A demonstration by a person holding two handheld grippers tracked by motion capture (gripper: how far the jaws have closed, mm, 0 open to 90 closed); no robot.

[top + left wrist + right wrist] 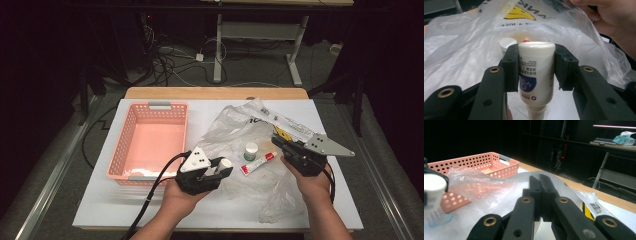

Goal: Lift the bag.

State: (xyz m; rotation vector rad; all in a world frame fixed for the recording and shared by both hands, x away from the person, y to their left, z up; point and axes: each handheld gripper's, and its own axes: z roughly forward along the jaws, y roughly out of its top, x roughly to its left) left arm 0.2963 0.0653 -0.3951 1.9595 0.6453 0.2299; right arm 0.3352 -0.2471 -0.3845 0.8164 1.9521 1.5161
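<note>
My left gripper (222,169) is shut on a white bottle (536,72) with a blue label, held sideways at the near edge of a clear plastic bag (235,127). The bottle's flat base points away from me and its neck points back towards the hand. My right gripper (279,136) is shut on the bag's right edge (564,187), holding the film up off the table. Inside the bag lie a small white jar (251,150) and a red-and-white tube (258,163). The jar (507,43) sits just beyond the bottle.
A pink perforated basket (122,145) stands on the left of the white tabletop (100,200), close beside my left hand. The basket (486,162) is also behind the bag film. The table's wooden far edge (215,93) runs across the back.
</note>
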